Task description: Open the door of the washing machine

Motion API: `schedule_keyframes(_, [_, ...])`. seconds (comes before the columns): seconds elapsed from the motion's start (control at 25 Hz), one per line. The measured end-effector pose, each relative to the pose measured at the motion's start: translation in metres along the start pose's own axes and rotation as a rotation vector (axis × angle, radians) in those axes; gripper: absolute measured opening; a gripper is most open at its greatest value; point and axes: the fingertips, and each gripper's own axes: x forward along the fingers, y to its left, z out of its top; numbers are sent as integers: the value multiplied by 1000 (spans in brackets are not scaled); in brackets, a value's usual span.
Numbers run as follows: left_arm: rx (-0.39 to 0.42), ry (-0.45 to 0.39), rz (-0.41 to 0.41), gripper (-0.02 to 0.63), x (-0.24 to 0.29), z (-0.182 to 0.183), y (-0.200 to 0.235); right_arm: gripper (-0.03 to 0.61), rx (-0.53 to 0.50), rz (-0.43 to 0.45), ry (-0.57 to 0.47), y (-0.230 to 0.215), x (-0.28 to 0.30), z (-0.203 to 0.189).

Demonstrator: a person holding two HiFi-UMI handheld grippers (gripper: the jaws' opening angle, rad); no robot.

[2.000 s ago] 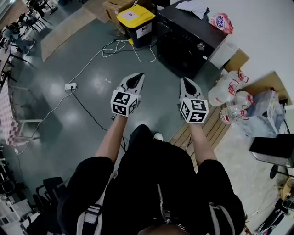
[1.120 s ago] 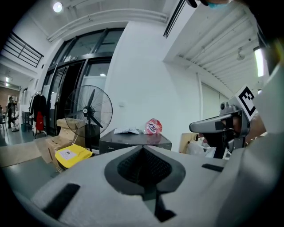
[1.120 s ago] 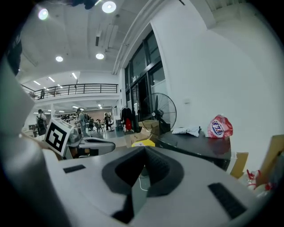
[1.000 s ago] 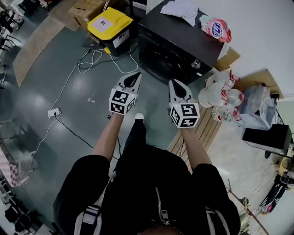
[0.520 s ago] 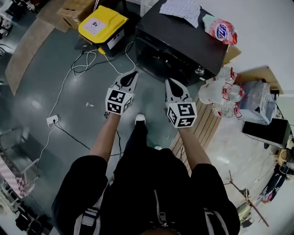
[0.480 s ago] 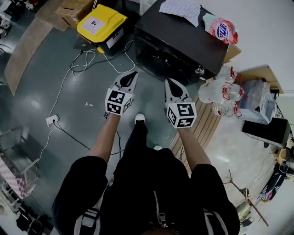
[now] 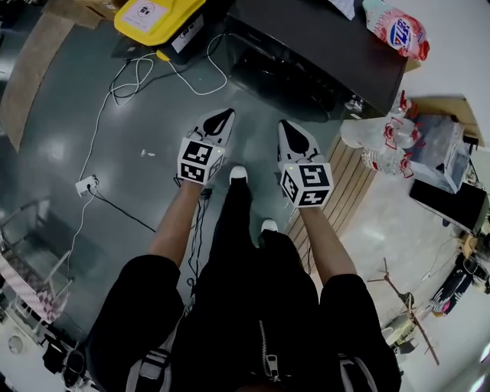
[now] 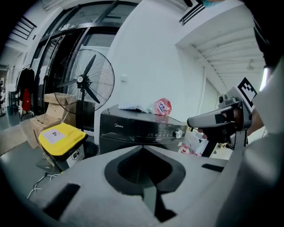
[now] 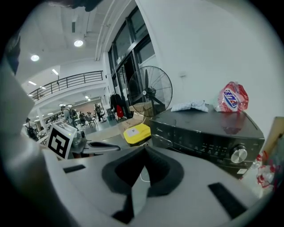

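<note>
A: Head view: left hand-held gripper [image 7: 221, 119] has its jaws together, with nothing in them. Right hand-held gripper [image 7: 289, 132] is the same, and its own view confirms it. Both point toward the washing machine [image 7: 306, 57] and are well apart from it.
B: Door?
A: It's on the dark front face, toward the person. Looks closed to me, and nothing touches it. In both gripper views the gripper bodies hide it. Only the control panel and knob [image 9: 238, 154] show.
B: So no progress yet?
A: My read is approach only. What's left: close in, find the door handle or edge, grip it, swing it open.
B: Containers?
A: Yellow-lidded bin [image 7: 149, 17] left of the machine, lid on, contents unseen. Detergent bag [image 7: 396, 29] on the machine's top looks full. Clear bottles [image 7: 379, 138] sit just beside the machine's right corner, fill level unclear. Clear plastic box [image 7: 438, 149] is beyond them, and I can't tell what's inside.
</note>
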Motion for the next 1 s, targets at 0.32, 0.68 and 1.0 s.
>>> schedule_keyframes(0.32, [34, 24, -18, 6, 44, -26, 43, 3, -27, 2, 13, -10, 40, 1])
schedule_keyframes(0.68, [51, 48, -32, 6, 91, -53, 67, 3, 12, -17, 54, -34, 63, -26])
schedule_keyframes(1.0, [136, 136, -97, 139, 136, -78, 91, 3, 58, -25, 99, -45, 68, -53])
